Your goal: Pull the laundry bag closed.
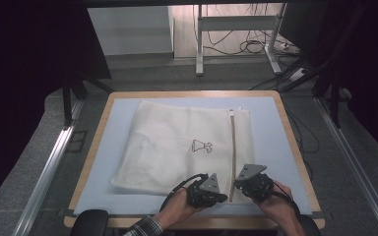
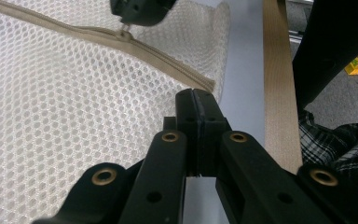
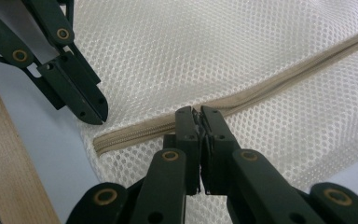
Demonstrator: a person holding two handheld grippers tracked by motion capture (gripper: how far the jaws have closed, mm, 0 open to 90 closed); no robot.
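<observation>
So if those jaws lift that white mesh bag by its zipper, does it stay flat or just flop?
Probably flops: the mesh laundry bag is thin open netting lying limp and slightly rumpled on the table. It likely weighs little, being mostly holes. The beige zipper looks like the firmest part, so the netting would likely hang from it in folds.

A wooden-edged table (image 1: pixel 91 162) with a pale blue top is sitting on grey carpet (image 1: pixel 24 162). Beyond it, a white desk frame (image 1: pixel 236 22) is standing over tangled cables (image 1: pixel 248 46). Metal rails (image 1: pixel 44 167) are flanking both sides.
</observation>
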